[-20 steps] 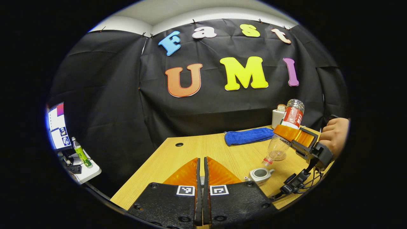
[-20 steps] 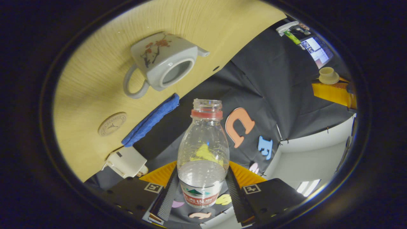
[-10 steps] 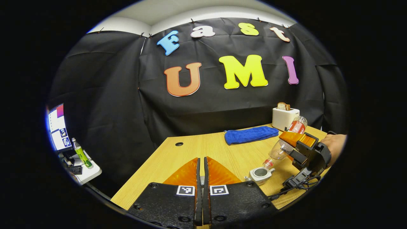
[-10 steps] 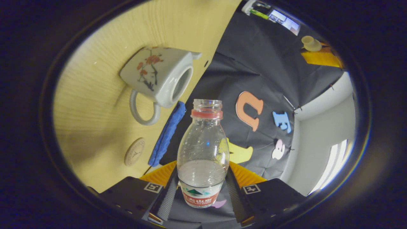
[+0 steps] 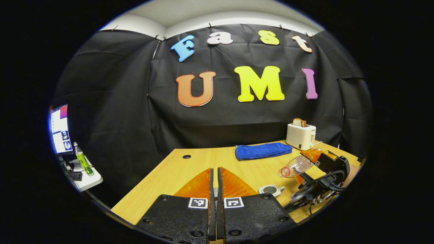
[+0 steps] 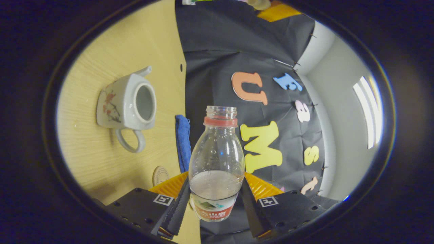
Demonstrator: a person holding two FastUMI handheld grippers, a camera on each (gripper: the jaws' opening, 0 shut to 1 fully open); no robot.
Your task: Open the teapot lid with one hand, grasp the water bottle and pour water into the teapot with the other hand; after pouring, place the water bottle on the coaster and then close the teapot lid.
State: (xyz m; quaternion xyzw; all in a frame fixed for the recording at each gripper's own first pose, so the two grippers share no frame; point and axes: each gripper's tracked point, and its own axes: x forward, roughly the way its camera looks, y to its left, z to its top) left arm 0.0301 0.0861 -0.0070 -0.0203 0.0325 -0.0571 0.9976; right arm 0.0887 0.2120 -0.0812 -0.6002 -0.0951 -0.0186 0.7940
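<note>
so the left hand-held gripper (image 5: 214, 189) is pinched together on the lid knob, I think, the open, lidless teapot (image 6: 127, 103) sits on the bench (image 6: 91, 159) off to the right hand-held gripper's (image 6: 214, 198) left, coaster (image 6: 160, 175) closer in, and that one's clamped on the bottle (image 6: 216, 162) lying sideways, some water inside.

Clear plastic bottle (image 6: 216, 159), glossy ceramic teapot (image 6: 126, 103), matt wood-grain table (image 5: 200, 162).

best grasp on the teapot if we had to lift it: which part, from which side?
Take the loop handle of the teapot, coming from the end opposite the spout. The handle stands clear of the squarish body, so one finger could probably go through the loop and one outside. The pot stands upright with its mouth uncovered, so avoid the rim.
</note>
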